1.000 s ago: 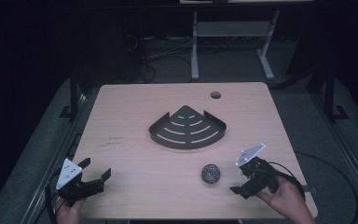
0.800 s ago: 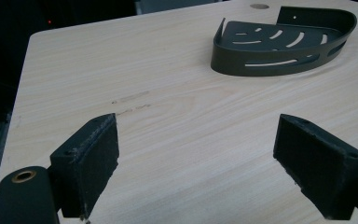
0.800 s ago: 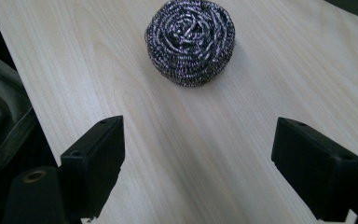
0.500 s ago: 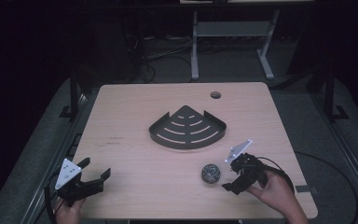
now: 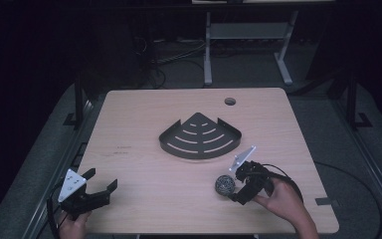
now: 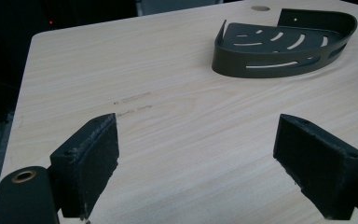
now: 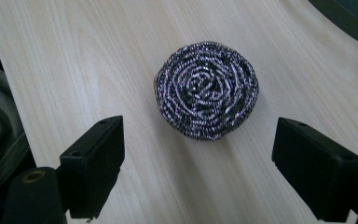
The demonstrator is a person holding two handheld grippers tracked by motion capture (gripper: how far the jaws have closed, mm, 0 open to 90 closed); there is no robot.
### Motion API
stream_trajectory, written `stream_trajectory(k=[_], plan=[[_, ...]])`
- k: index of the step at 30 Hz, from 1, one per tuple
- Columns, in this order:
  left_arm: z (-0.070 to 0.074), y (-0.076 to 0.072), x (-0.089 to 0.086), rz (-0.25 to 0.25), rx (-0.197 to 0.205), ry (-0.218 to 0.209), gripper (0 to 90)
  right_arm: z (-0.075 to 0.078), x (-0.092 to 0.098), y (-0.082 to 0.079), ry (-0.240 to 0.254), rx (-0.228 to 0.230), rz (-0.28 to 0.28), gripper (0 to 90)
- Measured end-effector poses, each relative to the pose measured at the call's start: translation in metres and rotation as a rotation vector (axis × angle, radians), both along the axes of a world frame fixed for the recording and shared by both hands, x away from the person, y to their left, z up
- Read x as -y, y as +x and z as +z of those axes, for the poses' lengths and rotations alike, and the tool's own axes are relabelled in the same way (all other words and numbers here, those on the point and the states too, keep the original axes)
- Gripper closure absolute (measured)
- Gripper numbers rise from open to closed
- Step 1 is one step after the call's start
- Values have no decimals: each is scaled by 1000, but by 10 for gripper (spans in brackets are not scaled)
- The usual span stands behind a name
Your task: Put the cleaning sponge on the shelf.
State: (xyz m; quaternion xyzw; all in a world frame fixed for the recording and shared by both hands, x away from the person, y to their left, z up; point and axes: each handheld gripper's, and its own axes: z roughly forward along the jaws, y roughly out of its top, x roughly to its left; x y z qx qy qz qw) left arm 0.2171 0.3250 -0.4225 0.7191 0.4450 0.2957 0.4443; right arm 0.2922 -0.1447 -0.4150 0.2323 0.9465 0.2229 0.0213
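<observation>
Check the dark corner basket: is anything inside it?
The corner basket holds nothing: its slotted floor is bare in the high view. In the left gripper view its near wall covers a strip of the floor. The scouring ball lies outside, on the table.

The high view is dim overall: the pale wooden table is the one lit area, evenly and softly from above, while the floor and the far room sink into near black. That view is slightly soft and grainy, with faint shadows. Both gripper views are brighter and warmer. In the left gripper view the dark corner basket casts a soft shadow on the wood, and the near jaws are a little blurred. In the right gripper view the steel scourer is sharp, its wire catching small glints, with a shadow on its near side.
</observation>
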Motion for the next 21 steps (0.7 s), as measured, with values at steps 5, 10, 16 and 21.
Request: stream_trajectory(k=[5, 10, 16, 21], plan=[[0, 0, 0, -3, 0, 0, 133, -2, -7, 4, -11, -7, 8, 163], [1, 0, 1, -4, 1, 1, 133, -7, -13, 9, -39, -22, 12, 163], [1, 0, 0, -5, -1, -1, 133, -12, -21, 15, -46, -37, 22, 157], [1, 0, 0, -5, 0, -2, 133, -17, -28, 17, -79, -42, 22, 157]])
